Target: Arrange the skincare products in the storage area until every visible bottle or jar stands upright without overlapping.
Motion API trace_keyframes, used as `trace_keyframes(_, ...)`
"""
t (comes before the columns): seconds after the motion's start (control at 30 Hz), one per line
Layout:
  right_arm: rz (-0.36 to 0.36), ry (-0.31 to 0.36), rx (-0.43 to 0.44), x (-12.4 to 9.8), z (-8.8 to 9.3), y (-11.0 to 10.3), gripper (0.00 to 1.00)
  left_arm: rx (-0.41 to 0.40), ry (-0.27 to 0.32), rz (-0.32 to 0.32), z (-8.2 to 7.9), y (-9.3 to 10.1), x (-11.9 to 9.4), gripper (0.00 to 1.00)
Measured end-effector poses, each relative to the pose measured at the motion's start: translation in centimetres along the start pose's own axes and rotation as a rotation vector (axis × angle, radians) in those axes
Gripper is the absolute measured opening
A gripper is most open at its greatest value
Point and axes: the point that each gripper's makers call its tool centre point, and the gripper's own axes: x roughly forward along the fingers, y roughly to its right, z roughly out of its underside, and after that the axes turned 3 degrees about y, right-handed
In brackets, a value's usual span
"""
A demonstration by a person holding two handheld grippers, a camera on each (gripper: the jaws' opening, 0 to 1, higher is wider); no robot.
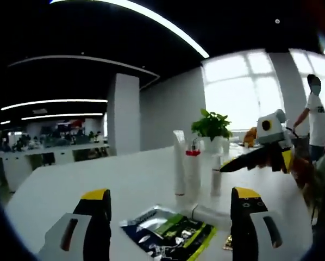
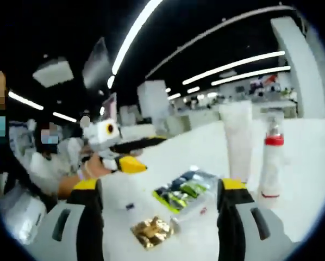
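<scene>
Skincare tubes and bottles stand upright in a cluster mid-tabletop (image 1: 59, 185). Going left to right in the left gripper view: the left claw (image 1: 170, 228) hovers with jaws spread wide and nothing between them, and a dark green-and-silver packet (image 1: 170, 235) lies flat in that gap. Behind it stands a tall white tube (image 1: 179, 163), then a bottle with a red collar (image 1: 193, 168), then a slimmer white tube (image 1: 216, 175), all close together, with another white tube (image 1: 208, 213) lying on its side in front of them. A potted plant (image 1: 211, 128) sits behind, and the right claw (image 1: 260, 157) reaches in from the right, jaw state hard to read from here.

The right gripper view adds a crumpled gold wrapper (image 2: 151, 231) near the packet (image 2: 185, 189), plus a hand (image 2: 92, 171) gripping the left claw (image 2: 131, 163) at the left. The right claw (image 2: 160, 217) is spread and empty. The white tube (image 2: 237, 138) and red-collared bottle (image 2: 272, 157) stand upright at right, slightly apart. Labels are too blurred to read.
</scene>
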Motion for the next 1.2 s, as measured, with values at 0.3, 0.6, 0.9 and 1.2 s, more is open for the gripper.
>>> trace_keyframes(0.3, 0.258, -0.418, -0.089, 4.8, 5.1, 6.7, 0.69, -0.165, -0.014, -0.078, 3.0, -3.0, 0.6, 0.87)
trace_keyframes(0.6, 0.315, -0.490, -0.062, 5.9, 6.0, 8.4, 0.48, -0.101, 0.005, -0.113, 2.4, -3.7, -0.8, 0.85)
trace_keyframes(0.9, 0.367, -0.534, -0.070, 5.8, 7.0, 9.3, 0.33, 0.012, 0.010, -0.120, 1.8, -3.0, -1.5, 0.85)
trace_keyframes(1.2, 0.387, -0.547, -0.094, 5.7, 7.0, 9.5, 0.22, -0.009, 0.015, -0.120, 1.9, -3.2, -1.5, 0.84)
